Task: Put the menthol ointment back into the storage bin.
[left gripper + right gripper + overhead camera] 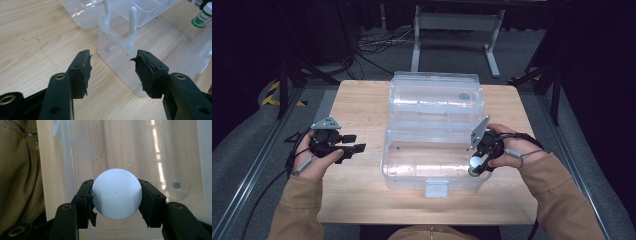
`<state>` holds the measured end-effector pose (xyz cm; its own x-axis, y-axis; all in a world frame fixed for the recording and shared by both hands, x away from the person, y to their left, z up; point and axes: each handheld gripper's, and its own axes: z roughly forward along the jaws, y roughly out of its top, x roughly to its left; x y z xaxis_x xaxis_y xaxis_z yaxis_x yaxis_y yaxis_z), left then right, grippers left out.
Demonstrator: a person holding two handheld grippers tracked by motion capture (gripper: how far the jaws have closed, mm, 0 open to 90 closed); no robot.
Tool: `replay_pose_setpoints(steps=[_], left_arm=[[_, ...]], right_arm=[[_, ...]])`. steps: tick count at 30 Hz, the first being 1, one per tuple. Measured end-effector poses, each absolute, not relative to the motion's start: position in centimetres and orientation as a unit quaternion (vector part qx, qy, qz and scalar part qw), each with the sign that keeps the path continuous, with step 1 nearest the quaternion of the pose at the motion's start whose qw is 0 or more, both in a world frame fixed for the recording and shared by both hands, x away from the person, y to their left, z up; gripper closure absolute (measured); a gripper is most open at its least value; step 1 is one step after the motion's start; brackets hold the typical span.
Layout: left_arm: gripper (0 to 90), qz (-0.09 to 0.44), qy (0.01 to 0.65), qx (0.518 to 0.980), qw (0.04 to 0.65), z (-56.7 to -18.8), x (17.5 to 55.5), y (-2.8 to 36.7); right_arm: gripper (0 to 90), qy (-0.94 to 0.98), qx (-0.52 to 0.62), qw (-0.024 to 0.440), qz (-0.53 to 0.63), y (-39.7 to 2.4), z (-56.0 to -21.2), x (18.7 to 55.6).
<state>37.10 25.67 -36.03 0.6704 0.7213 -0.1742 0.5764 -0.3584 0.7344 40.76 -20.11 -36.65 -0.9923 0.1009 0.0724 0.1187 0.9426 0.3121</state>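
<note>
**White ball held over open clear box**

Right gripper (115, 195) is clamped on a white ball (116, 193), both pads pressed against its sides. In the high view it sits at the near right edge of the clear plastic box (412, 165), ball over the box's near tray. Box lid (437, 95) lies open on the far side. Wooden table (357, 105) underneath.

Left gripper (112, 67) has its jaws apart with nothing between them, just left of the box above bare table. A green-capped bottle (203, 15) shows at the far right of the left gripper view.
</note>
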Motion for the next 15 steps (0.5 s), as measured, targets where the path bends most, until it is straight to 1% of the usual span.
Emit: replay_pose_setpoints(steps=[15], left_arm=[[46.6,0.084,0.397,0.818,0.408,-36.2,37.2,25.6]], right_arm=[[50.3,-0.988,-0.055,0.039,-0.136,-19.3,-38.2,41.0]])
